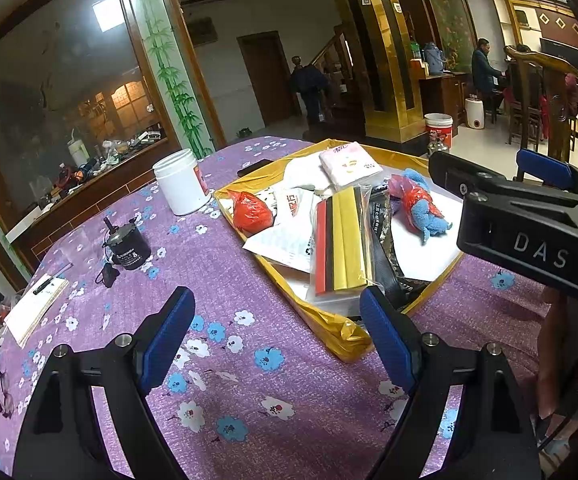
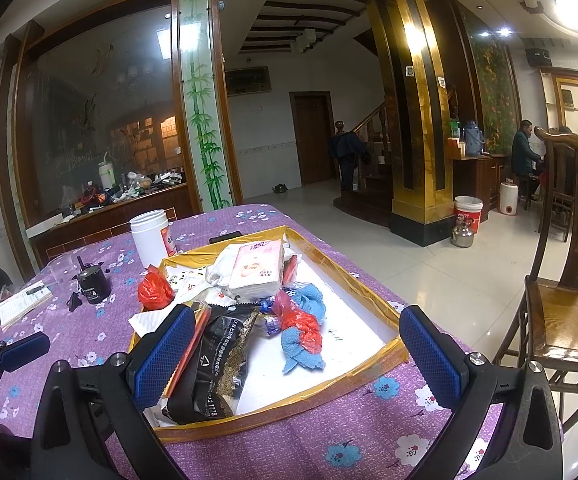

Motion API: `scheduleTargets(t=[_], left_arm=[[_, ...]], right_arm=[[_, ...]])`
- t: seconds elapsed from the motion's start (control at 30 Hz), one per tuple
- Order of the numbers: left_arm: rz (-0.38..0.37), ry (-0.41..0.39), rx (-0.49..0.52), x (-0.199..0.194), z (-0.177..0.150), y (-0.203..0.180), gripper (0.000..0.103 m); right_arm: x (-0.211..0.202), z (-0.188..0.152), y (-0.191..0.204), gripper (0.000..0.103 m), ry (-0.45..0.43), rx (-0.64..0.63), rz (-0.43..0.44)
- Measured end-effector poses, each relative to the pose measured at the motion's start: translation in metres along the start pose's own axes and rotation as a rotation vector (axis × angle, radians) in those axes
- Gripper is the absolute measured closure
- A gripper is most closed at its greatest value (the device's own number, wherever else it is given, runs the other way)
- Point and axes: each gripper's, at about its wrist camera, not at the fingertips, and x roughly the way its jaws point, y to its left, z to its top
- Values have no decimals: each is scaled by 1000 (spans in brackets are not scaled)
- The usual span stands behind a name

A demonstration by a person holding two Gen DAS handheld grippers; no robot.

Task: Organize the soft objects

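A gold-edged tray [image 1: 321,320] [image 2: 369,296] on the purple flowered tablecloth holds soft things: a blue knitted cloth [image 1: 425,212] [image 2: 303,344] wrapped with a red plastic bag, a red bag bundle [image 1: 251,210] [image 2: 153,290], a pink tissue pack [image 1: 349,162] [image 2: 257,268], a black packet [image 2: 217,364] and a red-gold-black packet [image 1: 341,246]. My left gripper [image 1: 279,338] is open and empty above the cloth at the tray's near corner. My right gripper [image 2: 297,358] is open and empty over the tray's near edge; it also shows in the left wrist view [image 1: 529,216].
A white jar [image 1: 181,182] [image 2: 151,238], a small black motor [image 1: 127,248] [image 2: 93,286] and a notepad with a pen [image 1: 35,310] [image 2: 23,304] lie left of the tray. A wooden chair [image 2: 565,292] stands at the table's right. People are far back.
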Motion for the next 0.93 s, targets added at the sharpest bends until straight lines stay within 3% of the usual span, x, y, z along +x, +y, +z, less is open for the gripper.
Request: scheduleTargets(t=[0.7, 0.83, 0.93], left_arm=[[34, 4, 24, -1, 0, 0, 18], [108, -20, 37, -4, 0, -1, 18], [93, -21, 37, -4, 0, 0, 18]], right_arm=[[0, -1, 0, 0, -1, 3, 0], [0, -2, -1, 0, 6, 4, 0], [-1, -2, -1, 0, 6, 4, -1]])
